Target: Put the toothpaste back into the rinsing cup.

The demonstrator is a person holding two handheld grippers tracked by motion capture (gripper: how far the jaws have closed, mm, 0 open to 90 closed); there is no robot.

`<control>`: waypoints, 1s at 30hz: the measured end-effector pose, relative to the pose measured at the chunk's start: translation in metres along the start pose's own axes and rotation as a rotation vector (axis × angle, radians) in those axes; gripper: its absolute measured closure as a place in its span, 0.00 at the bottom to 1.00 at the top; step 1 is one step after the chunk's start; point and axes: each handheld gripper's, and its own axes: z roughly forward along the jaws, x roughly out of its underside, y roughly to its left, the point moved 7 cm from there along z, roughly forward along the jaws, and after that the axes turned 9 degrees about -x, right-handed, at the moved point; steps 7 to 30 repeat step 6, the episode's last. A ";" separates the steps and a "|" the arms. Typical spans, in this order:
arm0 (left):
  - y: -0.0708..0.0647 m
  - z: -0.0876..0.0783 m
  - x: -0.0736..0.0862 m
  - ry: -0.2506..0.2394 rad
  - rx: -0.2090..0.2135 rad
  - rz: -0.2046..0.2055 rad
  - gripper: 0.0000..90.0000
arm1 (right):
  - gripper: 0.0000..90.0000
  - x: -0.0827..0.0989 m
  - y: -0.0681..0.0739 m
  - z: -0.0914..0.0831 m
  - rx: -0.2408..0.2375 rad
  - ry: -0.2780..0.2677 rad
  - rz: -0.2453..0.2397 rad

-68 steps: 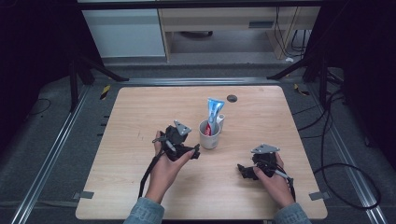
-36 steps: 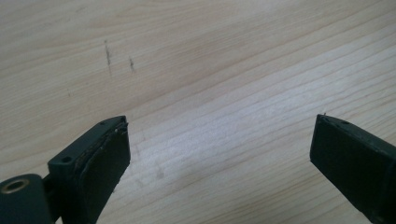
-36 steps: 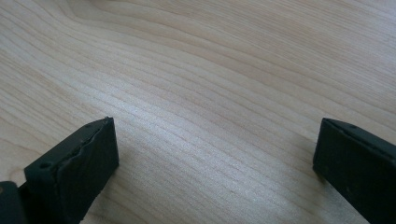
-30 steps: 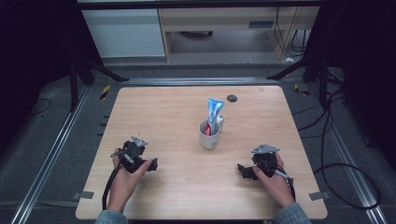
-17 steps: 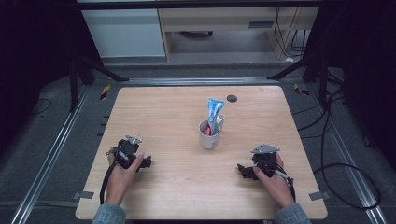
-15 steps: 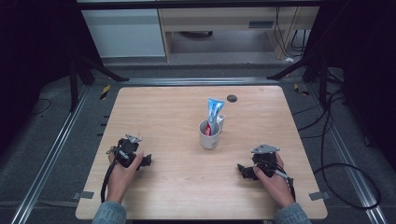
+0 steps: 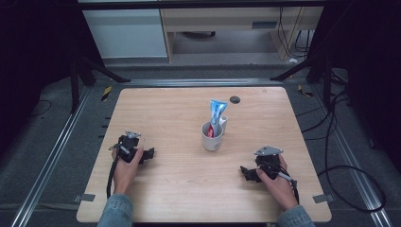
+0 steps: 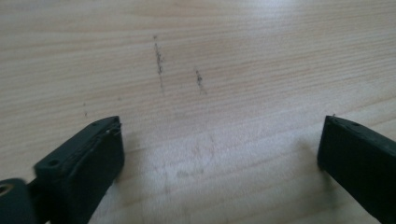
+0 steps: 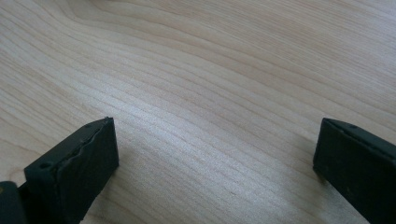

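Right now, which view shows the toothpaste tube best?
The high view: the toothpaste tube stands upright in the white cup mid-table. The left gripper view and right gripper view look along open jaws at bare table, so they give nothing of it.

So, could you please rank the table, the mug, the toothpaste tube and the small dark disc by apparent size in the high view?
1. Table
2. Mug and toothpaste tube: too alike to rank, tube partly hidden inside
3. Dark disc

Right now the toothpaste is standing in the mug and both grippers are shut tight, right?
Not quite. The toothpaste does stand in the mug, but both grippers are open: the left gripper and right gripper views show their jaws wide apart over bare table.
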 end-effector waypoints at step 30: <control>0.001 0.000 0.000 -0.001 0.002 0.000 0.00 | 0.00 0.000 0.001 0.000 0.005 0.002 0.006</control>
